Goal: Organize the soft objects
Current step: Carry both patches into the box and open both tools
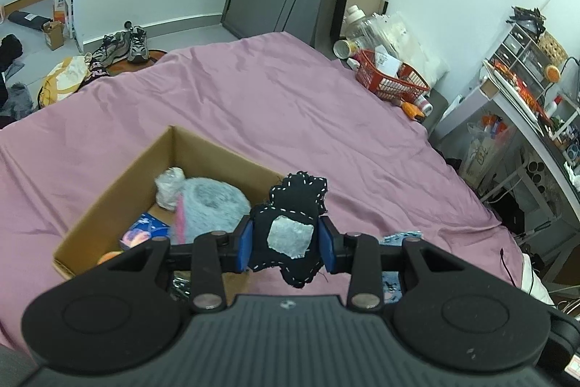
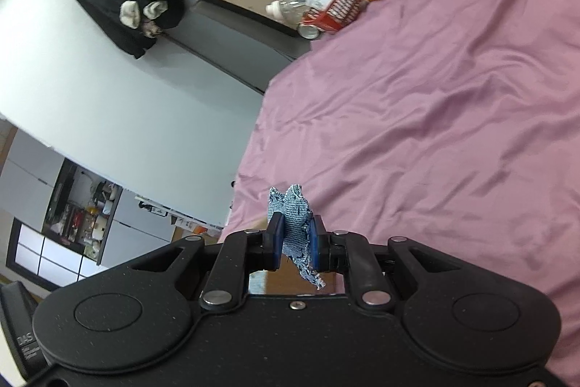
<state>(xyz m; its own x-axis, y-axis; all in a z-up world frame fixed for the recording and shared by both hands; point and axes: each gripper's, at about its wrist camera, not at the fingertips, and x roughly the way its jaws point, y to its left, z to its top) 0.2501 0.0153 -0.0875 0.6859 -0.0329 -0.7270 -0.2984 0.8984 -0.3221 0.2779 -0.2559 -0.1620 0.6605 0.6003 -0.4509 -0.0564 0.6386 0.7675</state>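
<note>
Two claws each carry a soft thing above the pink bed (image 1: pixel 326 104); the left claw (image 1: pixel 286 243) clenches a dark stitched plush (image 1: pixel 290 205) just beside the cardboard box (image 1: pixel 108 198); the right claw (image 2: pixel 295 242) pinches a denim scrap (image 2: pixel 293 223); each should likely reach over the box's opening before letting go

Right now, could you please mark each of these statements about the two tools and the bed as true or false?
1. The left tool grips a dark blue stitched fabric toy with a grey patch. True.
2. The right tool is empty. False: it pinches a light blue denim fabric piece.
3. The open brown cardboard box on the pink bedsheet is empty. False: it holds a fluffy grey-blue soft item and more.
4. A red plastic basket sits at the bed's far edge. True.
</note>
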